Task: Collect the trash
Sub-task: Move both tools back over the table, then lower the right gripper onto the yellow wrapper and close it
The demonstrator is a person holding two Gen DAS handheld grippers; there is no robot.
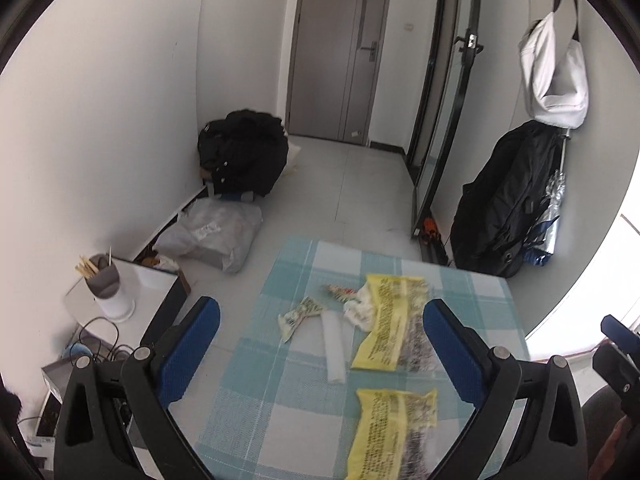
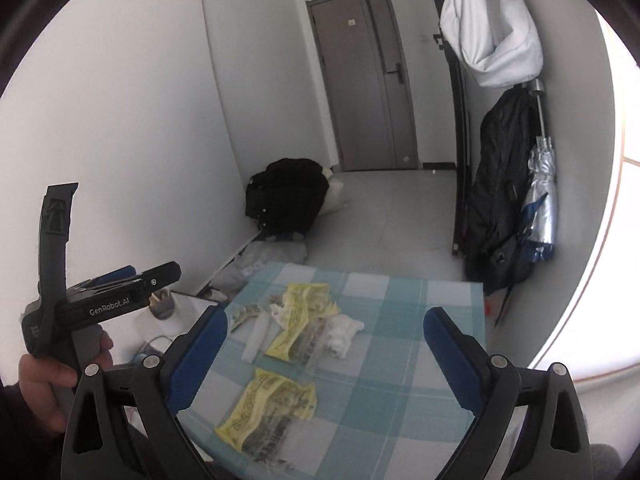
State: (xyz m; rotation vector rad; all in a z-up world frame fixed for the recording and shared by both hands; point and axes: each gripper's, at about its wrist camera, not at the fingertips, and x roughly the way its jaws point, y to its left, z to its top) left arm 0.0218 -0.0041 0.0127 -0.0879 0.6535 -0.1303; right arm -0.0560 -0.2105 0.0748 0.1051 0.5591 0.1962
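**Both grippers spread wide above littered table**

Left gripper and right gripper: jaws wide apart, holding nothing, over the checked tablecloth. Nearest, at 6 o'clock, one yellow wrapper. Beyond it, toward 12, a second yellow wrapper, with a white strip at 9 o'clock beside it, crumpled tissue touching. Farthest, a grey door.

On the table, two wrappers lie in line: far wrapper at 12 o'clock of near wrapper. Crumpled tissue touches the far wrapper's 10 o'clock edge. Plastic strip lies at its 9 o'clock; a small wrapper beyond that.
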